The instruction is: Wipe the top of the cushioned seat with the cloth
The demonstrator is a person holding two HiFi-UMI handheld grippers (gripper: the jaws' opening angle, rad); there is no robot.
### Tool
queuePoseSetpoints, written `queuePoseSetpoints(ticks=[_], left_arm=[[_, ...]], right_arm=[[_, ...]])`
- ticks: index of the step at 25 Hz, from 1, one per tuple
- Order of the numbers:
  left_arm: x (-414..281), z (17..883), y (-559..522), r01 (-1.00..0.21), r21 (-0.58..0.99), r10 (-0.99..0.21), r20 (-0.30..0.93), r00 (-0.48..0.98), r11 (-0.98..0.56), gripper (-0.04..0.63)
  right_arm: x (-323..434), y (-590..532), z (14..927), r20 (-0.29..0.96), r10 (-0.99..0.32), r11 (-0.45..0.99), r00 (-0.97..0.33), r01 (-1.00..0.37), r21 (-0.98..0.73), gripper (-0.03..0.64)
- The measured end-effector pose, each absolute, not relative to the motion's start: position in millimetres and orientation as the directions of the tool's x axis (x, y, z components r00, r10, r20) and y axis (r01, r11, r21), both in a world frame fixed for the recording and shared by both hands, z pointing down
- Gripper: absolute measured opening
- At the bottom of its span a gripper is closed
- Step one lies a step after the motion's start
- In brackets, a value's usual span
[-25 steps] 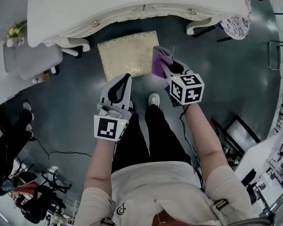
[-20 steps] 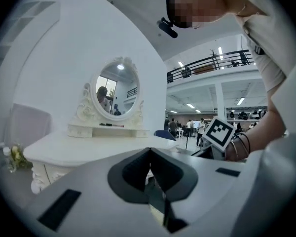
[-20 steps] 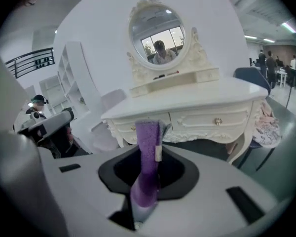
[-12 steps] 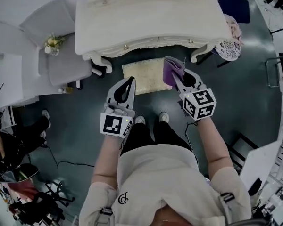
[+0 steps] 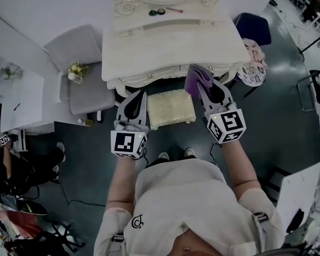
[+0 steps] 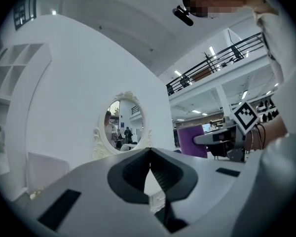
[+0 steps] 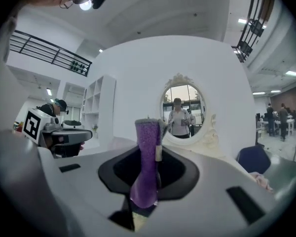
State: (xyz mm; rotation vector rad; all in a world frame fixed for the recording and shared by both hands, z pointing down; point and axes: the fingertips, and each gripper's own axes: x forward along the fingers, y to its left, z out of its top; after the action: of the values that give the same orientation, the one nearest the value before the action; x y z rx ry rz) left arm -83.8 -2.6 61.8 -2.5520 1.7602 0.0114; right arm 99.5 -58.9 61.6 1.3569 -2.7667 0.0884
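Wiping has not yet begun, judging by how things lie: the cloth is up in the air and nothing touches the seat's top. At the left, the left gripper (image 5: 132, 108) hovers just beside the seat's left edge. Its 2 fingers are pressed together at the tips with nothing between them, so it is empty. In the middle, the cushioned seat (image 5: 171, 108) stands on the floor just in front of the dressing table (image 5: 170, 41), with its pale top bare. At the right, the right gripper (image 5: 205, 87) is clamped on the purple cloth (image 5: 197, 80), which stands up from between its fingers as a folded strip. The cloth is held over the seat's back right corner, apart from it and near the table's front edge. Both grippers point forward toward the oval mirror (image 7: 180, 113). All of the task looks left to do: the cloth has to come down onto the cushion and be drawn across the whole top, edge to edge
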Motion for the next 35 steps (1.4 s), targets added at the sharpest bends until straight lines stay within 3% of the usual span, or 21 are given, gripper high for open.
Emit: queuePoseSetpoints(ticks=[7, 16, 29, 35], left_arm=[[-103, 12, 4, -0.952, -0.056, -0.948, -0.084, 0.306, -0.302, 0.014], [-69, 5, 15, -0.927, -0.072, -0.925, -0.08, 0.372, -0.367, 0.014], [-94, 11, 13, -0.949, -0.077, -0.95, -0.047, 0.31, -0.306, 0.014], [-87, 12, 15, -0.931, -0.128, -0.935, -0.052, 0.352, -0.343, 0.014]], right_arm=[[105, -44, 32, -0.005, -0.79, 0.613, -0.613, -0.79, 0.023, 0.081], [109, -36, 28, -0.015, -0.797, 0.602, -0.603, -0.796, 0.063, 0.077], [97, -38, 28, -0.002, -0.777, 0.626, -0.629, -0.774, 0.091, 0.072], [92, -38, 31, 0.007, -0.764, 0.643, -0.646, -0.76, 0.091, 0.072]])
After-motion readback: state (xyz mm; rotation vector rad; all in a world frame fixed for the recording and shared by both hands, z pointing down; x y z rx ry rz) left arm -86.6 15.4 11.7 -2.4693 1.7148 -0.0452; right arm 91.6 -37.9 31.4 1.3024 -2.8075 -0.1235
